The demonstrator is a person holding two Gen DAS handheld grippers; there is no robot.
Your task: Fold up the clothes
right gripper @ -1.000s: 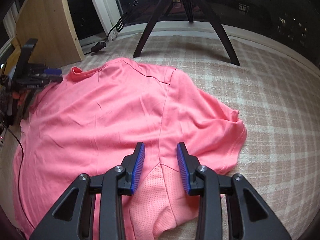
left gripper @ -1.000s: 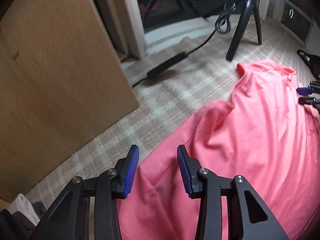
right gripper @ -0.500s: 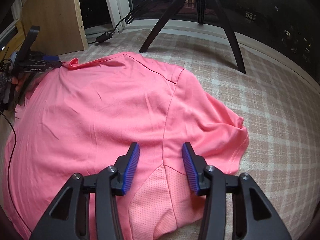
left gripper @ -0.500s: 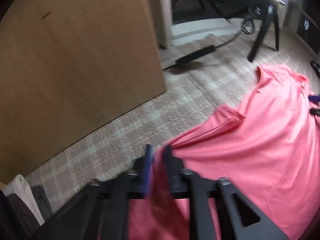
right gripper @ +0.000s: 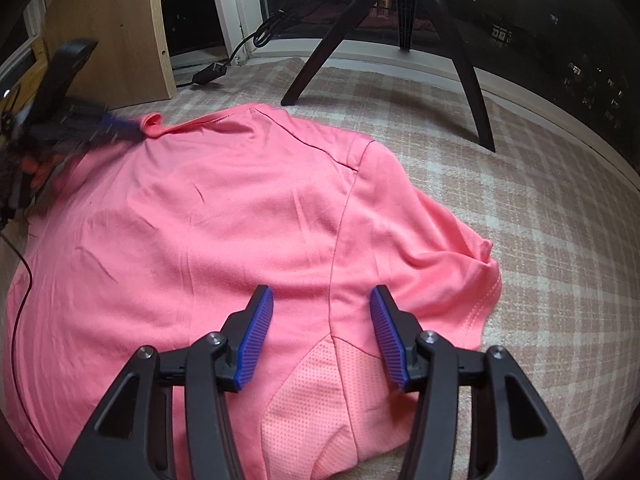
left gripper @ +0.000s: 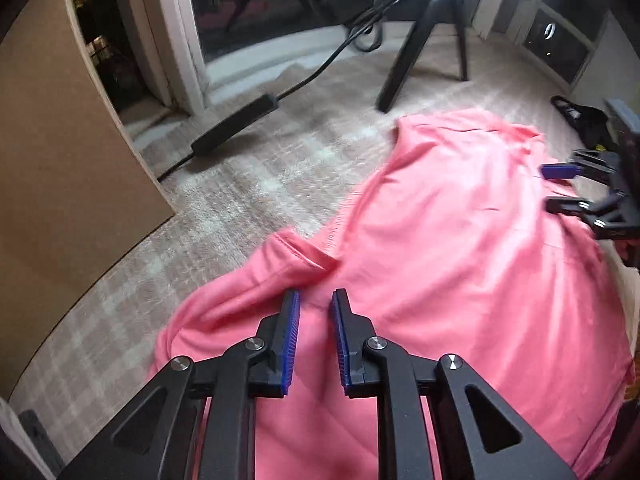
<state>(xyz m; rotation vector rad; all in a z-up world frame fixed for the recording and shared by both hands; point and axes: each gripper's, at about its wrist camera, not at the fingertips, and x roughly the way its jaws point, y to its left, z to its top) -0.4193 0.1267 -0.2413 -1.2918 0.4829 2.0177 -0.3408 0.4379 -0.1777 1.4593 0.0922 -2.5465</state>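
Observation:
A pink T-shirt lies spread on the checked cover. My left gripper hovers over the shirt just behind its rumpled sleeve. Its jaws are closing to a narrow gap, with fabric showing below them but not pinched. My right gripper hangs over the shirt at the side seam, beside the other sleeve and above a mesh panel. Its jaws are opening wide and grip nothing. Each gripper appears in the other's view: the right gripper and the blurred left gripper.
A wooden panel stands at the left. A black power brick with its cable lies by the window. Black tripod legs stand on the cover beyond the shirt. A thin red cable runs along the shirt's left edge.
The left gripper's jaws have narrowed from wide, and it has shifted onto the shirt near the sleeve. The right gripper's jaws have spread wider while it stayed in place.

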